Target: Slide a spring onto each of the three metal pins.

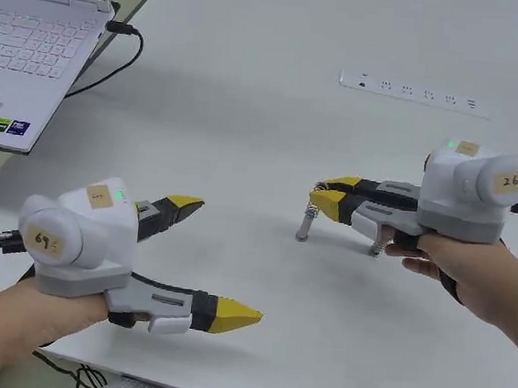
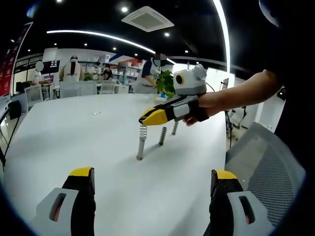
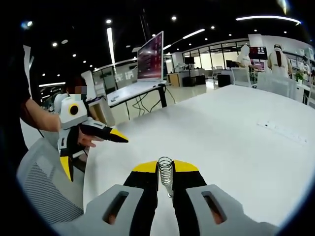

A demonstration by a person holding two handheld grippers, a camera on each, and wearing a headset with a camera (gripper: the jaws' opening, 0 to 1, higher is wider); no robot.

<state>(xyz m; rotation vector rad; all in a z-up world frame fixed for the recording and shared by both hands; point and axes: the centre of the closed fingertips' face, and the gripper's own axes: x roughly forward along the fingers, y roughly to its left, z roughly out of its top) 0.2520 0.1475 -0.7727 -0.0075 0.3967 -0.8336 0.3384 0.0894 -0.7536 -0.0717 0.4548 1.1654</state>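
My right gripper (image 1: pixel 328 197) (image 3: pixel 166 169) is shut on a coil spring (image 3: pixel 166 172), which stands upright between its yellow tips. In the left gripper view that spring (image 2: pixel 142 132) sits on the top of a thin metal pin (image 2: pixel 140 150) standing on the white table. This pin (image 1: pixel 305 228) is just below the jaw tips in the head view. Two more upright pins (image 2: pixel 162 136) (image 2: pixel 174 128) stand behind it; I cannot tell whether they carry springs. My left gripper (image 1: pixel 221 259) (image 2: pixel 152 174) is open, holds nothing, and is well to the left of the pins.
An open laptop (image 1: pixel 27 34) with a black cable (image 1: pixel 125 57) lies at the table's far left corner. A white power strip (image 1: pixel 407 91) lies at the back right. A grey mesh chair (image 2: pixel 266 162) stands by the table edge. People stand far off in the room.
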